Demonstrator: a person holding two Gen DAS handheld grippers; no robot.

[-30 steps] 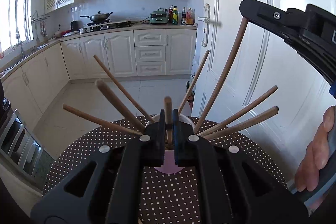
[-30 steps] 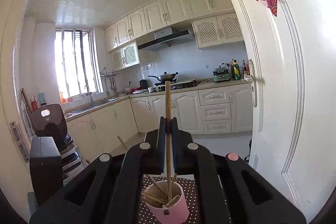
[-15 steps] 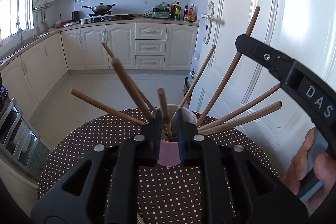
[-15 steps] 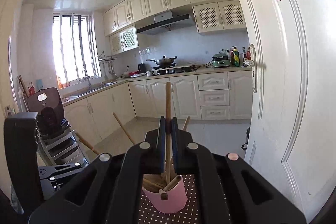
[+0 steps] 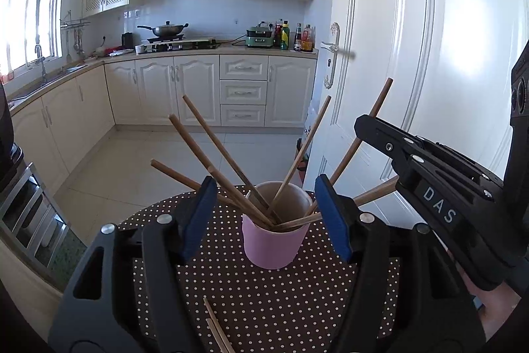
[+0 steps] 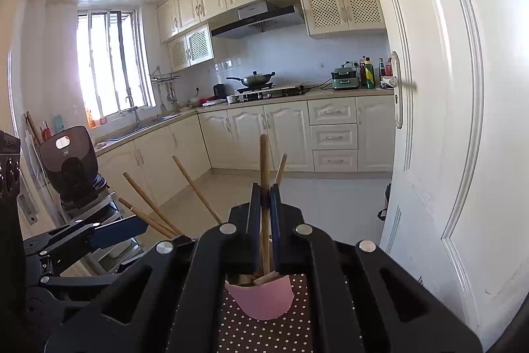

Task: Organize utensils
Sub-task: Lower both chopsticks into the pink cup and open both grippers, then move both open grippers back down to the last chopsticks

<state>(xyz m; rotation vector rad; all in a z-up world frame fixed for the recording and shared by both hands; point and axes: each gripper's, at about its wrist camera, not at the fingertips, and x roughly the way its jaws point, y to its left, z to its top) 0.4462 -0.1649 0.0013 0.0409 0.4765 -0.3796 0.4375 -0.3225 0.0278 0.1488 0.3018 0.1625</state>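
A pink cup (image 5: 272,245) stands on a round brown polka-dot table (image 5: 264,296) and holds several wooden chopsticks (image 5: 215,141) fanned outward. My left gripper (image 5: 267,214) is open and empty, its blue pads either side of the cup. My right gripper (image 6: 264,220) is shut on one upright chopstick (image 6: 264,161) whose lower end reaches into the pink cup (image 6: 261,300). In the left wrist view the right gripper (image 5: 429,174) comes in from the right, above the cup. Two loose chopsticks (image 5: 216,330) lie on the table near me.
A white door (image 5: 429,71) stands close on the right of the table. Kitchen cabinets (image 5: 198,88) and a tiled floor lie beyond. A black appliance on a rack (image 6: 71,161) stands to the left.
My left gripper has opened, let go of its chopstick into the cup and drawn back. My right gripper has lowered its chopstick into the cup.
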